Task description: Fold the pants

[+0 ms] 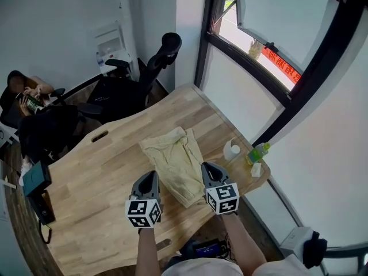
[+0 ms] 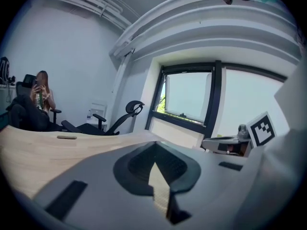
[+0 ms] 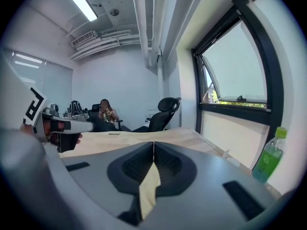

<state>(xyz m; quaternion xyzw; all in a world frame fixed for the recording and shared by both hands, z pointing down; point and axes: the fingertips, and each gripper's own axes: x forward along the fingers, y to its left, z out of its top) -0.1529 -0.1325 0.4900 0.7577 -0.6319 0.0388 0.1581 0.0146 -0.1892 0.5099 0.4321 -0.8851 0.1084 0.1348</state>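
Note:
Tan pants point(image 1: 175, 160) lie lengthwise on the wooden table point(image 1: 86, 223), with their near end between my two grippers. My left gripper point(image 1: 150, 178) is at the near left corner of the cloth and my right gripper point(image 1: 210, 168) at the near right corner. In the left gripper view the left gripper point(image 2: 154, 161) has its jaws closed, with a strip of tan cloth point(image 2: 160, 188) pinched between them. The right gripper point(image 3: 153, 150) likewise pinches a tan fold point(image 3: 148, 188). Both are held a little above the tabletop.
A white roll point(image 1: 232, 150), a green bottle point(image 1: 259, 152) and a small white item sit by the table's right edge under the window. Black office chairs point(image 1: 144, 79) stand beyond the far edge. A person sits at far left point(image 1: 29, 99). A teal box point(image 1: 36, 179) lies on the left.

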